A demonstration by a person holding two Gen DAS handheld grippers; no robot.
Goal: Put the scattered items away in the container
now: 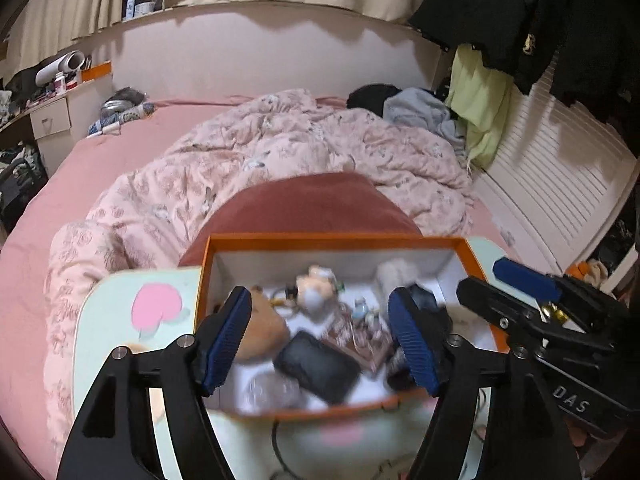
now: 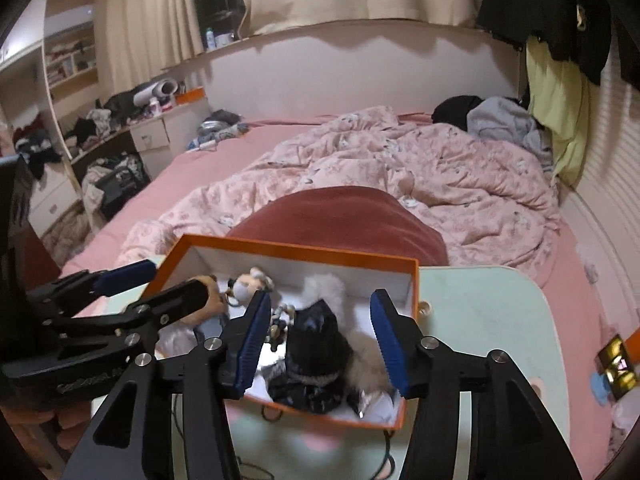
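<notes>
An orange box with a white inside stands on a pale green table. It holds a brown plush, a small doll keychain, a black case, a white fluffy piece and other small items. My left gripper is open and empty above the box. My right gripper is open and empty above a black plush in the box. Each gripper shows at the edge of the other's view: the right one, the left one.
The table stands against a pink bed with a rumpled floral duvet and a dark red cushion. A small gold item lies at the table's right edge. A cable runs below the box. Cluttered shelves stand left.
</notes>
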